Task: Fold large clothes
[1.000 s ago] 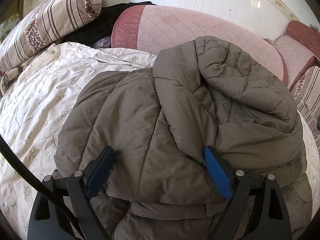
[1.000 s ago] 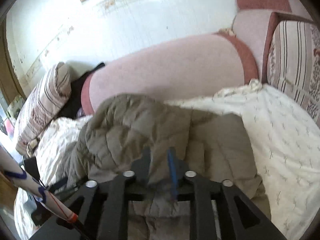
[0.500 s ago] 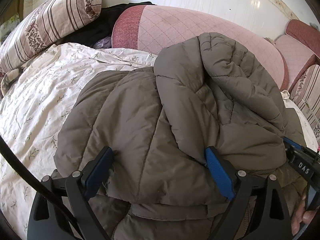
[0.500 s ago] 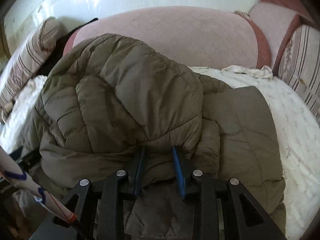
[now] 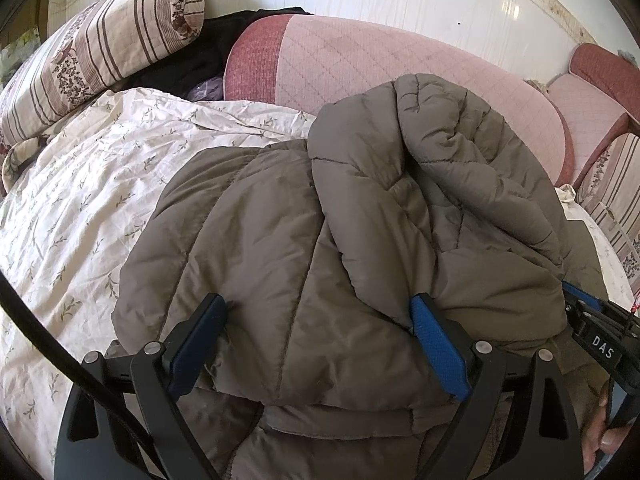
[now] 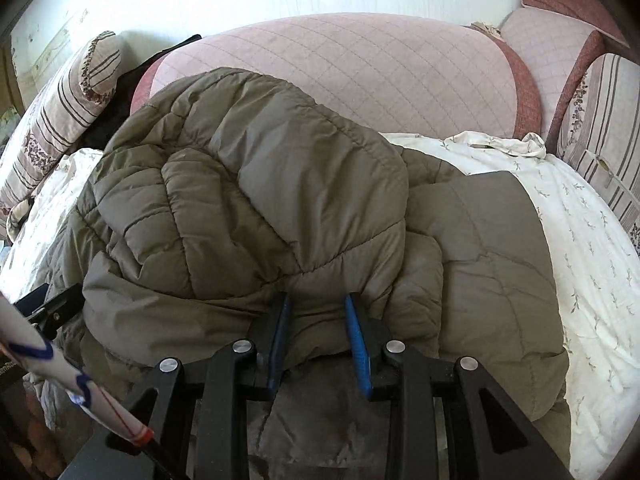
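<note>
Quilted olive-brown puffer jacket (image 6: 280,208) heaped mid-bed on floral sheet (image 5: 80,200), half folded. Right gripper (image 6: 316,316) clamped on bunched hem at six o'clock; left gripper (image 5: 316,320) spread wide, pinching nothing. Next, probably: lay flap flat, smooth.

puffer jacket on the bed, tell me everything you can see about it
The puffer jacket is olive-brown, quilted in stitched channels, with a smooth, slightly shiny shell. It lies on the floral bedsheet before a pink quilted headboard, partly folded, one bulky section heaped over the flatter body. The left tongs straddle its near edge, wide open. The right tongs stand narrowly apart with a fold of jacket between them.
</note>
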`<control>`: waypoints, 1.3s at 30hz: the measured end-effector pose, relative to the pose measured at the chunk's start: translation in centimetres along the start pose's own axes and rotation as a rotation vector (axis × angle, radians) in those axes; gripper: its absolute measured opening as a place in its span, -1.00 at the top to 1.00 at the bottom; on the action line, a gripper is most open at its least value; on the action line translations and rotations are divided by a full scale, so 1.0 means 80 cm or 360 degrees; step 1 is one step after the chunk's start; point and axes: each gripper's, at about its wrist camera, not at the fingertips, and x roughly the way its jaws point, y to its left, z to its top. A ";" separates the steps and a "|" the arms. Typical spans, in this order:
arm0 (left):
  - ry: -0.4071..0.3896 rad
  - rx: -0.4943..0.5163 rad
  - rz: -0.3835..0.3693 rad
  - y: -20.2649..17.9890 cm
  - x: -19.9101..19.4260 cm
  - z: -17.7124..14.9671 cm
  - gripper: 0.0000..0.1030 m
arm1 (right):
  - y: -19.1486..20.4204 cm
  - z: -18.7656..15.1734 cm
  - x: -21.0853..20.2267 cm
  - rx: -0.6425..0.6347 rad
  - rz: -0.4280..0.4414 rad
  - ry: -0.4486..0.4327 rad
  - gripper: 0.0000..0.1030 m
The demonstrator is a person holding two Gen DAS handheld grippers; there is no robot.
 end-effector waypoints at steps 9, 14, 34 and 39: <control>-0.0019 -0.0027 -0.0019 0.001 -0.007 0.004 -0.80 | -0.006 0.005 -0.009 0.0054 0.0063 0.0029 0.38; -0.0040 -0.0051 -0.0038 0.003 -0.013 0.006 -0.80 | -0.010 0.012 -0.021 0.0092 0.0107 0.0016 0.38; 0.0013 -0.0044 0.0008 0.005 0.000 0.002 -0.80 | 0.025 0.004 -0.011 0.0004 0.0145 0.0031 0.38; -0.0037 -0.0065 -0.0019 0.007 -0.013 0.005 -0.80 | 0.013 0.017 -0.033 0.0064 0.0186 -0.0030 0.38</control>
